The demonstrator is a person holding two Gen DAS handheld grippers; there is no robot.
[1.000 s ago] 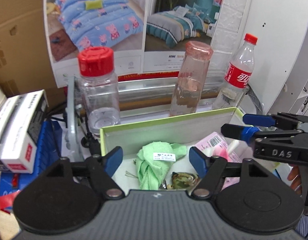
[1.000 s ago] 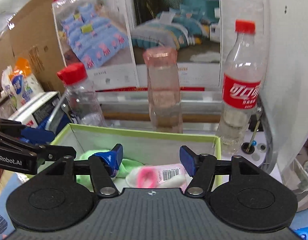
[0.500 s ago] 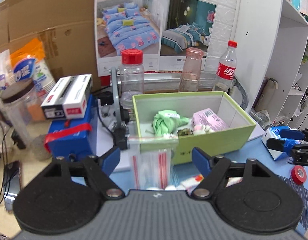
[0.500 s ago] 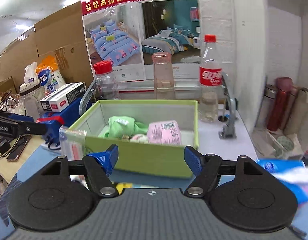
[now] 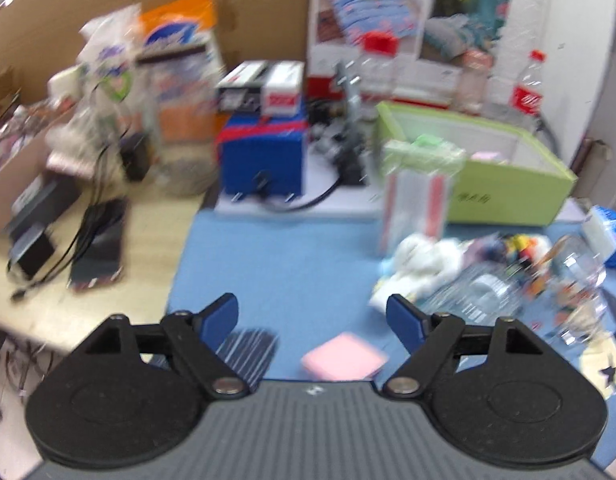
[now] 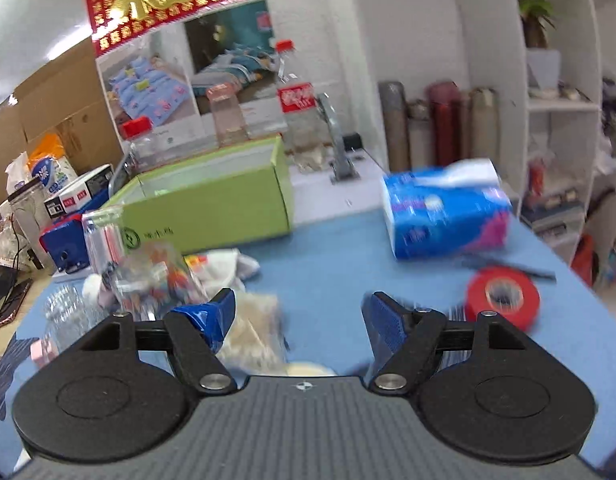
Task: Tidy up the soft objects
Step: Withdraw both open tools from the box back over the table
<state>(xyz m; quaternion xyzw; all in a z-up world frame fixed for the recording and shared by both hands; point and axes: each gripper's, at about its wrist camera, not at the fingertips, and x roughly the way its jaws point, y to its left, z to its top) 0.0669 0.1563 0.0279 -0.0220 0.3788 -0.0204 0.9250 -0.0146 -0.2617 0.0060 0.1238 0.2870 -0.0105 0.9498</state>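
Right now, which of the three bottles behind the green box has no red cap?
The middle, pink-tinted bottle; the wide jar and cola bottle flanking it have red caps.

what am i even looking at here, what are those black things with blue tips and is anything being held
Those are two handheld grippers, no robot arm: a person carries one in each hand, each with a camera looking along its blue-tipped fingers. One picture is from the left gripper, whose jaws are opening with nothing between them; the other from the right gripper, also empty. Below lies a blue mat with a pink pad, a white soft toy, a tissue pack, red tape and a green box. The pictures are blurred.
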